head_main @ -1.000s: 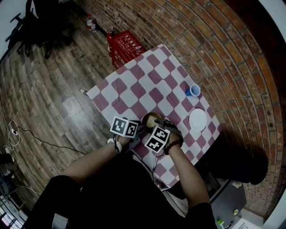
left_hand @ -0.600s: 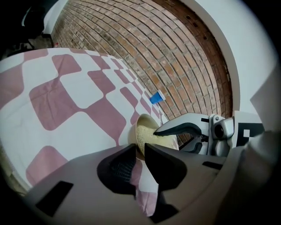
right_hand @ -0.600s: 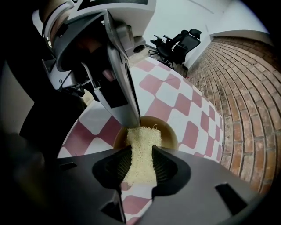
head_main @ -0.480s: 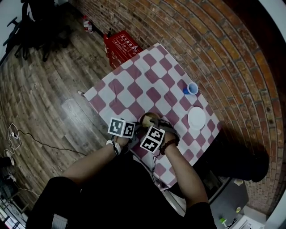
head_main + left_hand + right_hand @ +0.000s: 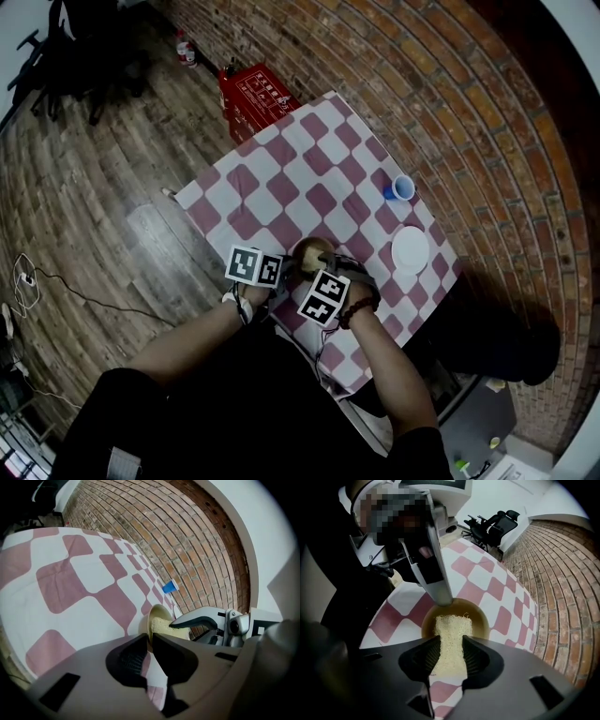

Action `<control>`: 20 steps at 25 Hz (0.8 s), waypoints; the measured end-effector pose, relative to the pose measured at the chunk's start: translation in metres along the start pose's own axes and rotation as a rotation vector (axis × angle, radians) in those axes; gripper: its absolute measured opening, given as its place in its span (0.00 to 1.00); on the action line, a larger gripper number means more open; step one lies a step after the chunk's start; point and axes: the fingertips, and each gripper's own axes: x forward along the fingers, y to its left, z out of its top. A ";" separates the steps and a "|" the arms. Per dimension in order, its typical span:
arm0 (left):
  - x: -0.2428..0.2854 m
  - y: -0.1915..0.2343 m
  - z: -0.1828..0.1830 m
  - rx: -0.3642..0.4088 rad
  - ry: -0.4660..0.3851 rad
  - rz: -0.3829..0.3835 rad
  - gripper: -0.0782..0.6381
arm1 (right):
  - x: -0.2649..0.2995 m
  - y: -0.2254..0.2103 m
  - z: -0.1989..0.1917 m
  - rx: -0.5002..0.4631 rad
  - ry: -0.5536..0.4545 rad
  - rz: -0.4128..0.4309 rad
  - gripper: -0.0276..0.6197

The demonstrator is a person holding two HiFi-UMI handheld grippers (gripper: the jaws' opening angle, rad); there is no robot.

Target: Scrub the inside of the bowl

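left hand-held gripper [image 5: 151, 641]: jaws have just been closing and now pinch the near rim of the bowl [image 5: 156, 615], the rim between the pads. right hand-held gripper [image 5: 451, 643]: pressed onto a pale yellow scrub pad [image 5: 450, 629], pointing steeply down. the pad's far end lies inside the bowl, against its bottom. the bowl is tan-brown and holds only the pad. it stands on the checked bench [image 5: 281, 187] near the person's edge, between the two grippers. further along the bench, by the brick wall, are a blue cup [image 5: 404, 188], contents not readable, and a white plate [image 5: 411, 249], apart from each other.

count: two hand-held grippers, one bowl, one scrub pad, one cup, one plate.
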 end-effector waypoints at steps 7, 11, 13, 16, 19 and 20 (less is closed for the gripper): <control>0.000 -0.002 0.000 0.003 0.001 0.008 0.18 | 0.007 0.002 0.013 -0.022 0.000 0.002 0.28; 0.000 -0.001 0.000 0.002 -0.002 0.009 0.18 | 0.011 -0.007 0.013 0.000 0.005 -0.009 0.28; 0.000 -0.001 0.000 0.002 -0.003 0.010 0.18 | 0.011 -0.011 0.008 0.013 0.013 -0.017 0.28; -0.001 -0.003 -0.001 -0.002 -0.007 0.006 0.18 | 0.008 -0.011 -0.001 0.028 0.022 -0.018 0.28; -0.001 -0.003 -0.001 0.001 -0.011 0.010 0.18 | 0.003 -0.006 -0.006 0.019 0.027 -0.011 0.28; -0.001 -0.004 -0.001 0.002 -0.010 0.012 0.18 | 0.002 -0.004 -0.006 0.014 0.027 -0.008 0.28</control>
